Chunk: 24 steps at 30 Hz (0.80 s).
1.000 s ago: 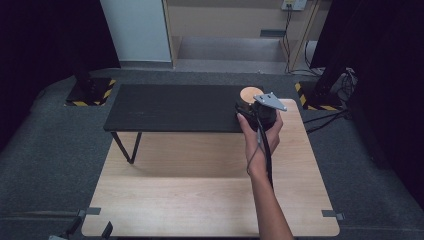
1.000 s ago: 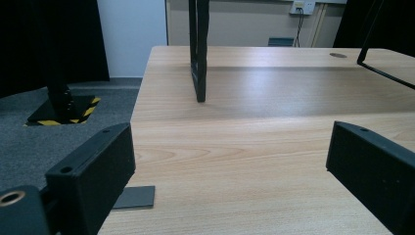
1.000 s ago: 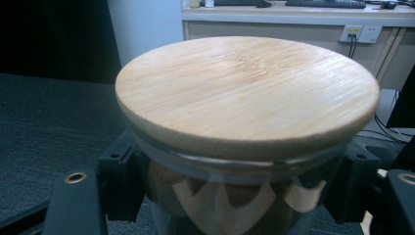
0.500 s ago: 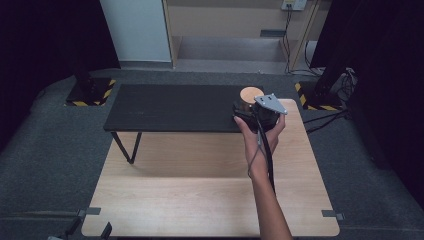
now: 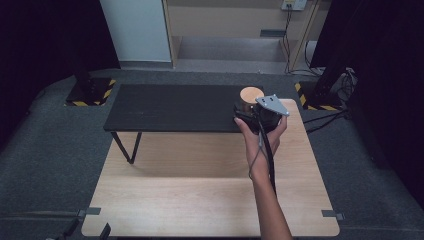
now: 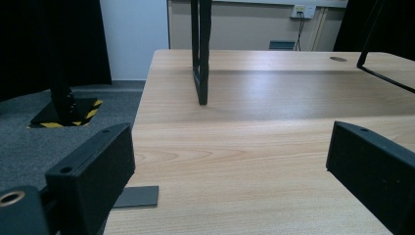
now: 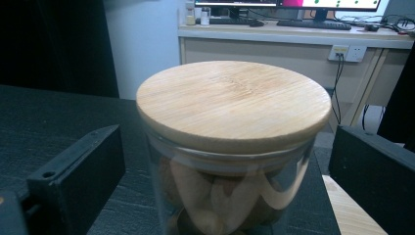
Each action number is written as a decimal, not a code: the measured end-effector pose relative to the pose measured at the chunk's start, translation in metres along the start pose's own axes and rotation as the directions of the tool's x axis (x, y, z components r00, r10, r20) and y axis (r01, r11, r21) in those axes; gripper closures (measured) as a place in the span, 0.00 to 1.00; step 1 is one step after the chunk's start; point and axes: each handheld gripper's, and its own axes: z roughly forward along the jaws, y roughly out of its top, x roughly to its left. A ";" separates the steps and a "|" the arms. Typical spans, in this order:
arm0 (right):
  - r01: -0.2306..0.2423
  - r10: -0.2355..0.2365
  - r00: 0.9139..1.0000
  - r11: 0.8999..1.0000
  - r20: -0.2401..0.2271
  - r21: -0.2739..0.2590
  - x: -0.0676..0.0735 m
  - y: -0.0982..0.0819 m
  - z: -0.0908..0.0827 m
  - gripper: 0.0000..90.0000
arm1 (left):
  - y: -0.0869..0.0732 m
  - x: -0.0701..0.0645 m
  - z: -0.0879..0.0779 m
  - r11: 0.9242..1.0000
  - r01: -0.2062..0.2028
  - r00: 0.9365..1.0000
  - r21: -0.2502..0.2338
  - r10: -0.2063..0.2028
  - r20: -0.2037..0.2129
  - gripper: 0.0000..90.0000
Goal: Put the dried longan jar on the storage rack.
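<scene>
High view: fixed overhead, facing forward and down on the wooden table (image 5: 200, 200) and black bench (image 5: 170, 107), from far off. Left gripper view: low over the table (image 6: 254, 161), looking along it past a bench leg (image 6: 200, 49) at upper centre. Right gripper view: very close to the jar (image 7: 232, 147) on the bench, mid-frame. Shares jar (image 5: 251, 97) with high view's centre right.

Dim, dark-edged; close views soft, sharp enough
</scene>
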 end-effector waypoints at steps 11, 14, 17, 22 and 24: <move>0.007 -0.007 1.000 1.000 -0.008 -0.005 0.000 -0.002 -0.006 0.01 | -0.001 0.000 -0.002 1.000 0.002 1.000 -0.004 -0.002 -0.003 0.03; -0.001 0.001 1.000 1.000 -0.002 -0.009 -0.001 -0.006 -0.011 0.01 | 0.000 0.001 -0.003 1.000 0.001 1.000 -0.005 -0.001 -0.004 0.03; -0.005 0.005 1.000 1.000 -0.004 -0.013 -0.001 -0.008 -0.015 0.01 | 0.000 0.001 -0.003 1.000 0.001 1.000 -0.007 -0.001 -0.007 0.03; -0.010 0.009 1.000 0.999 -0.014 -0.039 0.001 -0.019 -0.034 0.01 | 0.001 0.000 -0.003 1.000 0.001 1.000 -0.008 -0.001 -0.008 0.03; -0.014 0.013 1.000 0.999 -0.021 -0.049 0.002 -0.025 -0.043 0.01 | 0.002 -0.001 -0.002 1.000 0.001 1.000 -0.008 -0.001 -0.007 0.03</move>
